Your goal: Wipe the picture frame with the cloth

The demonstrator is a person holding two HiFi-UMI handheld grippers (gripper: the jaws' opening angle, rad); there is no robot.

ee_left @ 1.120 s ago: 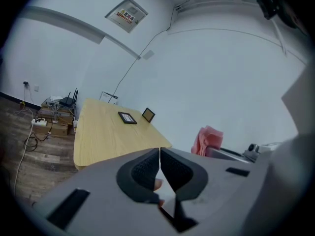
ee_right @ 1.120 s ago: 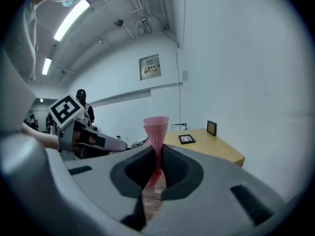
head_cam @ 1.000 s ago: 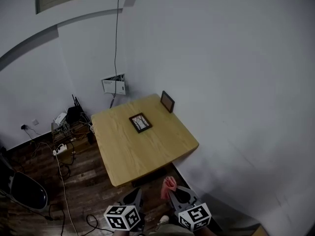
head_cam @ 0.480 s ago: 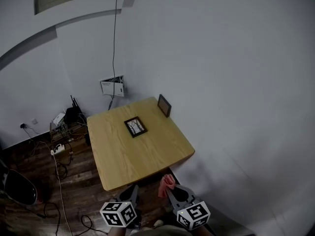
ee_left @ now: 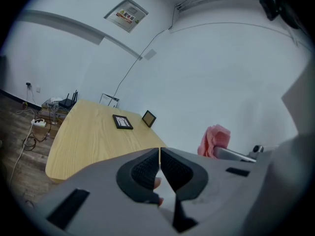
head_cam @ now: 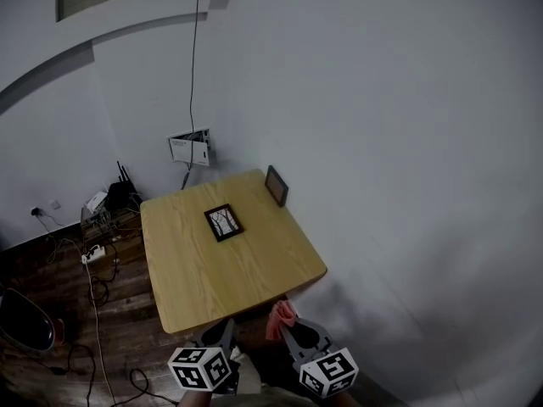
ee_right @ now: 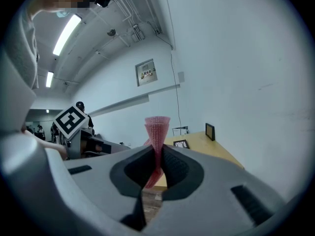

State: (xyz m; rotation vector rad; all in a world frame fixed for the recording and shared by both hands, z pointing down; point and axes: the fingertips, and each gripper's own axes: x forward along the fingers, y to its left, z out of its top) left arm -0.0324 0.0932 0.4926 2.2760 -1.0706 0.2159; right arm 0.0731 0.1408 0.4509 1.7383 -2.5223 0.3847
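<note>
- Two things are resting on the table (head_cam: 254, 270): a flat picture frame (head_cam: 223, 223) and an upright frame (head_cam: 276, 185).
- I am pinching the pink cloth (ee_right: 157, 127) in my right gripper (ee_right: 157, 156).
- I am holding my left gripper (ee_left: 160, 154) pressed together, empty.

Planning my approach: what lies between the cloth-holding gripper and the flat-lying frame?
Head view: only bare tabletop between the right gripper, shut on the cloth, and the flat frame.

Wooden table (head_cam: 222, 280), flat frame (head_cam: 223, 223), upright frame (head_cam: 276, 185)
</note>
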